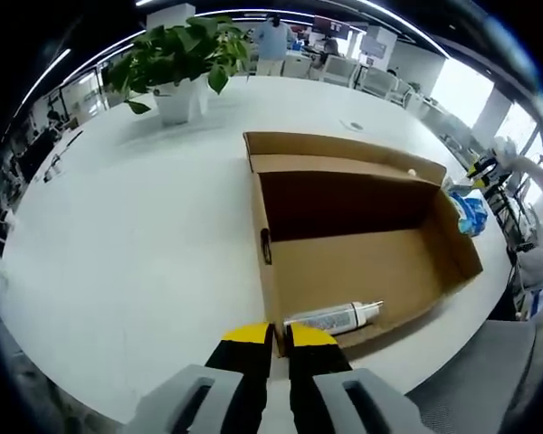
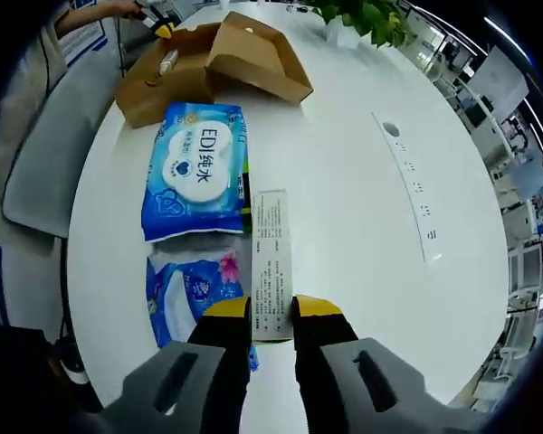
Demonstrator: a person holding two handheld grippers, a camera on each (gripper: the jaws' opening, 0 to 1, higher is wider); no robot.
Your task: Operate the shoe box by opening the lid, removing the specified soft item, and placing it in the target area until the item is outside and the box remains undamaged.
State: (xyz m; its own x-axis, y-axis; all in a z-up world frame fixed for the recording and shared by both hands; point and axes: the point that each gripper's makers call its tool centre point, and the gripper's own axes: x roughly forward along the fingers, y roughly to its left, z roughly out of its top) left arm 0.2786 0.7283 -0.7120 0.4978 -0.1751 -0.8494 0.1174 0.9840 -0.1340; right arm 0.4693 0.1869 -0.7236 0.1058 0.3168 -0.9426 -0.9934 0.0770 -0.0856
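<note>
Now the near wall of the open box point(image 1: 362, 262) is pinched by the left gripper point(image 1: 280, 339); a long carton point(image 2: 271, 262) at the table point(image 2: 362, 199) edge is clamped by the right gripper point(image 2: 271, 316).

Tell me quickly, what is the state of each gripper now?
Left gripper: fingers nearly together, holding nothing, at the shoe box edge.
Right gripper: closed on a narrow white carton.

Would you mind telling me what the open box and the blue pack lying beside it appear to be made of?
The box looks like plain brown corrugated cardboard, matte, with folded flaps and raw edges. The blue pack seems to be soft plastic film: it is glossy, printed, and slightly creased, probably a wet-wipes wrapper, though the contents cannot be seen.
</note>
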